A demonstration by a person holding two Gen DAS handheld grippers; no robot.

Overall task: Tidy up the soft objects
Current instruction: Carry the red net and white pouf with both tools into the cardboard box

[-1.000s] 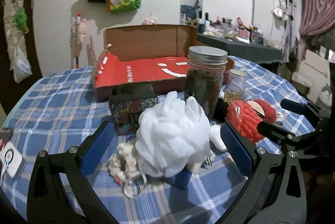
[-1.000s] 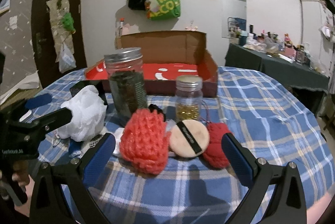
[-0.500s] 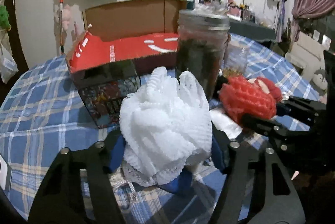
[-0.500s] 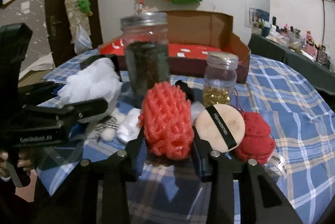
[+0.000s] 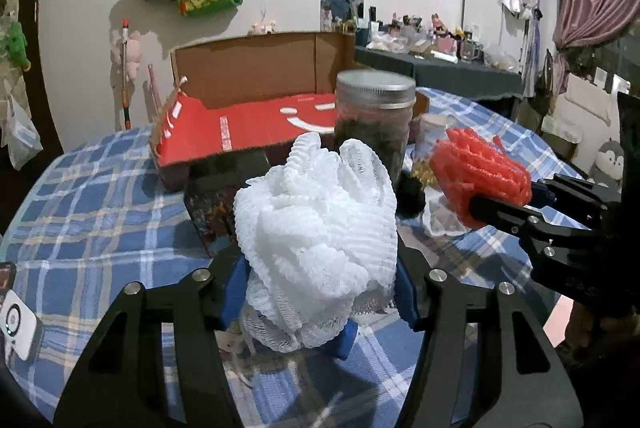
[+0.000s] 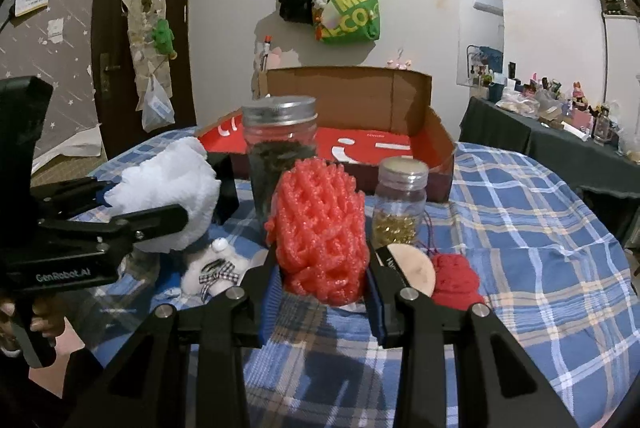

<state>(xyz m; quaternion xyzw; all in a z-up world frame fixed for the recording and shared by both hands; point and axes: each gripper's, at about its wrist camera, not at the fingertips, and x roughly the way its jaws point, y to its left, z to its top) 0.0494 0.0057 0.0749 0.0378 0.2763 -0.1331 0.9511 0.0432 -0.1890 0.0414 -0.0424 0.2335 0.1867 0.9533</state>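
Two grippers are each clamping a soft mesh puff above a blue plaid tablecloth that is filling the lower half of both views. Behind, at centre frame, an open cardboard box with a red floor is sitting on the cloth. Low in the left wrist view, the left gripper, its jaws having just been closing, is squeezing the white mesh puff. Low in the right wrist view, the right gripper is pinching the red mesh puff between its blue pads. Just behind the puffs, a tall dark-filled jar is standing, with a small jar of gold bits at its right.
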